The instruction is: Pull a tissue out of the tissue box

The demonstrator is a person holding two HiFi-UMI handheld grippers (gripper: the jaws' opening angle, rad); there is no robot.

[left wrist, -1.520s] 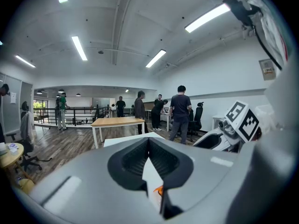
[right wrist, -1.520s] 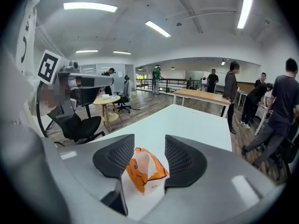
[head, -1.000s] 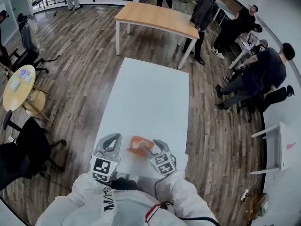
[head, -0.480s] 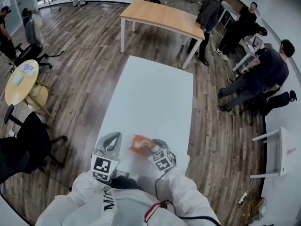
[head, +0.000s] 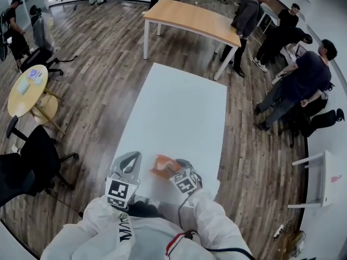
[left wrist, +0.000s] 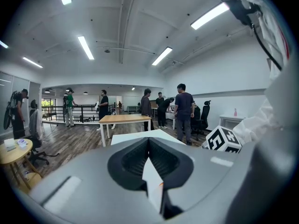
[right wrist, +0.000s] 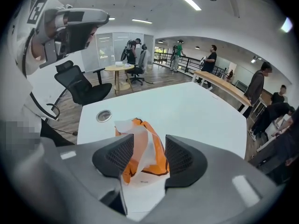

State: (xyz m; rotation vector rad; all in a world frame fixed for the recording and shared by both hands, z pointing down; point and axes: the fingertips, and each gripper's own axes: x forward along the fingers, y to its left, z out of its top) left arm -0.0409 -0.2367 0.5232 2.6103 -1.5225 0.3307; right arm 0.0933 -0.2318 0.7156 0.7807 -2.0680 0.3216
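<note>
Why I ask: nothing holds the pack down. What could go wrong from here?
The pack lies loose on the table. The left gripper is shut and off it, so it may lift with the tissue.
The right gripper's jaws stand open around the tissue, close to the pack; closing there may pinch the pack too.

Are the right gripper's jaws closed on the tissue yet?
No, in the right gripper view the right gripper has its jaws apart, with the white tissue rising from the orange tissue pack between them.
</note>
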